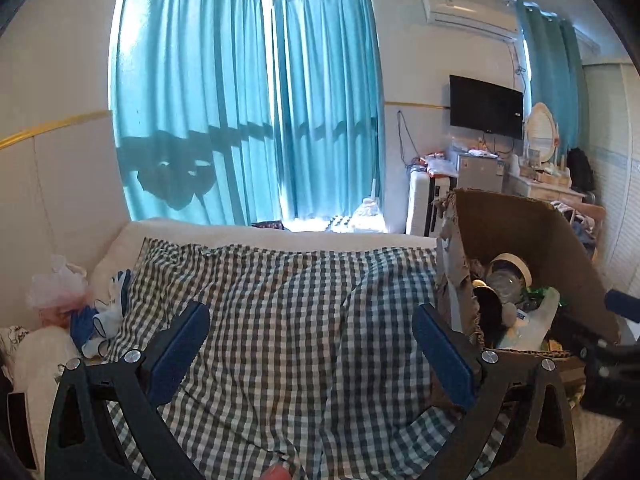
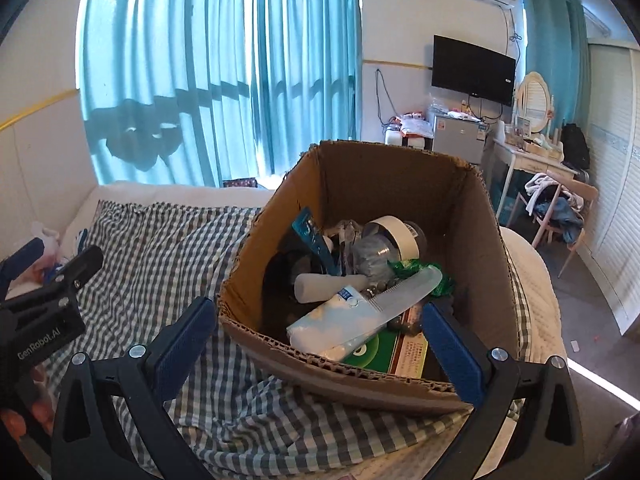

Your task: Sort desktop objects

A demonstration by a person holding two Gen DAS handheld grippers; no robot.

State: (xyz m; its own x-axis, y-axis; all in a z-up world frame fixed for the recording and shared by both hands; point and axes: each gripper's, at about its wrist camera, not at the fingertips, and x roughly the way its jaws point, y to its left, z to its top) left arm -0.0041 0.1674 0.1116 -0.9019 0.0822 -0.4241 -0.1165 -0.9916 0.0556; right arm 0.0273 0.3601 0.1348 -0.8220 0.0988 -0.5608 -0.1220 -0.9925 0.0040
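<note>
In the cardboard box (image 2: 472,240), heaped items (image 2: 360,280) overlap, mostly indistinct

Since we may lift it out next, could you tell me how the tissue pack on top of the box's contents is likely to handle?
The tissue pack looks soft and probably light, so it should squash under a firm pinch. Its glossy wrapper may be slippery. It lies tilted against the cardboard box wall under a comb, which would likely slide off.
</note>
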